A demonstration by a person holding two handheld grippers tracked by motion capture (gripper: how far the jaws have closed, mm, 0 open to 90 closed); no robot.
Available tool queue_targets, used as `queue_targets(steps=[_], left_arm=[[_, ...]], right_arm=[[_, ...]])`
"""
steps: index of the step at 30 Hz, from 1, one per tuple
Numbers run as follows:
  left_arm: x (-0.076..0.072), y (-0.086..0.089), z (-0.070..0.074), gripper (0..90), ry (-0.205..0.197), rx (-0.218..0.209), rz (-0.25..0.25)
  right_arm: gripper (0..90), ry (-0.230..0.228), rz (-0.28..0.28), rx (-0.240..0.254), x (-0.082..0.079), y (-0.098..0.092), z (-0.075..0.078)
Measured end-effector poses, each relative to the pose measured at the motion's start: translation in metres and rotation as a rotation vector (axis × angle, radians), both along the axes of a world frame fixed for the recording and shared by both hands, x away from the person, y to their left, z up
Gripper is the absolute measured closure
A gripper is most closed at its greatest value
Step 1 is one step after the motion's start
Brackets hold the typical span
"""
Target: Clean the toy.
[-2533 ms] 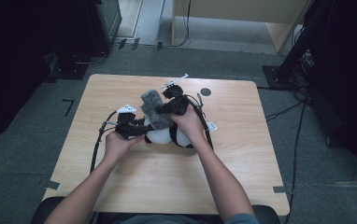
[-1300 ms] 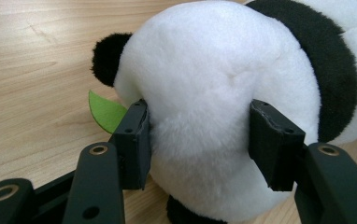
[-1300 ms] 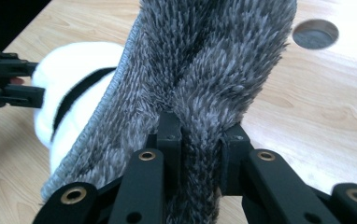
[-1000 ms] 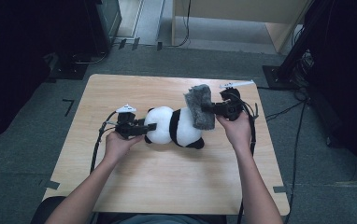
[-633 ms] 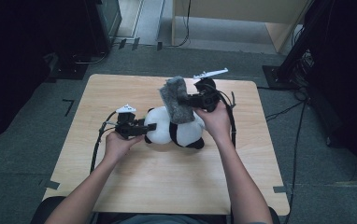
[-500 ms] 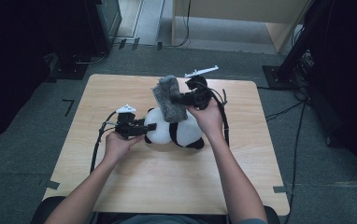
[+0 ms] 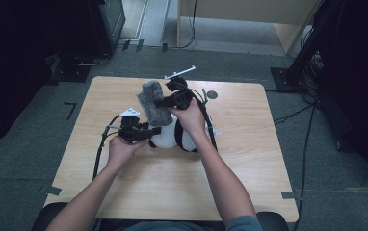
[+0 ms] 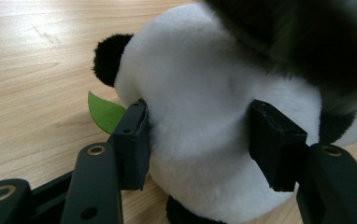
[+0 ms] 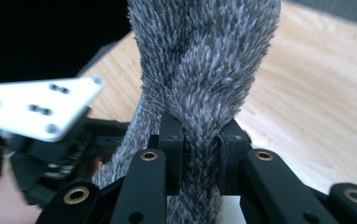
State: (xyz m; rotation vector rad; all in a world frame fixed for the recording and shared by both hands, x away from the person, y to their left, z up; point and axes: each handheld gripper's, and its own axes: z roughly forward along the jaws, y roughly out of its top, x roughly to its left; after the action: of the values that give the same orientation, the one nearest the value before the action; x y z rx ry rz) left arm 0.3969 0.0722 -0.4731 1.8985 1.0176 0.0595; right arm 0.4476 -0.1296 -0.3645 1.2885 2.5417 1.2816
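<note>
A black-and-white panda plush (image 7: 165, 138) lies on the wooden table (image 7: 249, 144). In the left gripper view my left gripper (image 8: 197, 140) is shut on the panda's white body (image 8: 204, 93), one pad (image 8: 132, 140) on each side, and a green felt leaf (image 8: 103, 111) lies beside it. In the high view the left gripper (image 7: 152, 131) sits at the panda's left end. My right gripper (image 7: 162, 102) is shut on a grey fuzzy cloth (image 7: 149, 98), held just above the panda's left part. The cloth (image 9: 204, 60) stands up between the right gripper's (image 9: 200, 140) pads.
A small dark round disc (image 7: 212, 95) sits near the table's far edge. Black cables loop on the table by both hands (image 7: 100, 149). The left gripper's white plate (image 9: 36, 109) is close to the cloth. Bare wood spreads to the right (image 7: 249, 120) and toward the person.
The right gripper has carried the grey cloth leftward, from the table's right side to over the panda near the left gripper. The left gripper and the panda have stayed in place.
</note>
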Motion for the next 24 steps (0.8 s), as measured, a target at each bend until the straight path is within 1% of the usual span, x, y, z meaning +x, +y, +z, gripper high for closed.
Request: queue_targets(steps=[3, 5, 7, 9, 13, 15, 18, 24], left_arm=[[0.000, 0.000, 0.000, 44.1, -0.002, 0.000, 0.001], [-0.001, -0.001, 0.000, 44.2, -0.002, 0.000, 0.003], [-0.001, -0.001, 0.000, 44.2, -0.002, 0.002, 0.000], [-0.001, -0.001, 0.000, 44.2, -0.002, 0.005, 0.001], [0.000, -0.001, 0.000, 44.3, 0.002, 0.007, 0.003], [0.000, -0.002, 0.000, 44.4, 0.000, 0.010, 0.000], [0.000, -0.001, 0.000, 44.6, 0.001, 0.012, -0.004], [0.001, -0.001, -0.001, 44.9, 0.011, 0.003, 0.001]], right_arm=[[76.7, 0.035, -0.001, -0.032, 0.005, 0.007, -0.013], [76.4, 0.035, 0.004, -0.049, 0.006, 0.010, -0.020], [75.8, 0.058, 0.009, -0.066, 0.006, 0.012, -0.027], [75.5, 0.063, 0.008, -0.081, 0.006, 0.013, -0.034], [74.6, 0.050, -0.010, -0.090, 0.006, 0.007, -0.036], [73.8, 0.052, -0.016, -0.089, 0.006, 0.003, -0.035], [73.3, 0.041, -0.021, -0.101, 0.004, -0.005, -0.033], [73.4, 0.045, -0.043, -0.101, -0.001, -0.022, -0.031]])
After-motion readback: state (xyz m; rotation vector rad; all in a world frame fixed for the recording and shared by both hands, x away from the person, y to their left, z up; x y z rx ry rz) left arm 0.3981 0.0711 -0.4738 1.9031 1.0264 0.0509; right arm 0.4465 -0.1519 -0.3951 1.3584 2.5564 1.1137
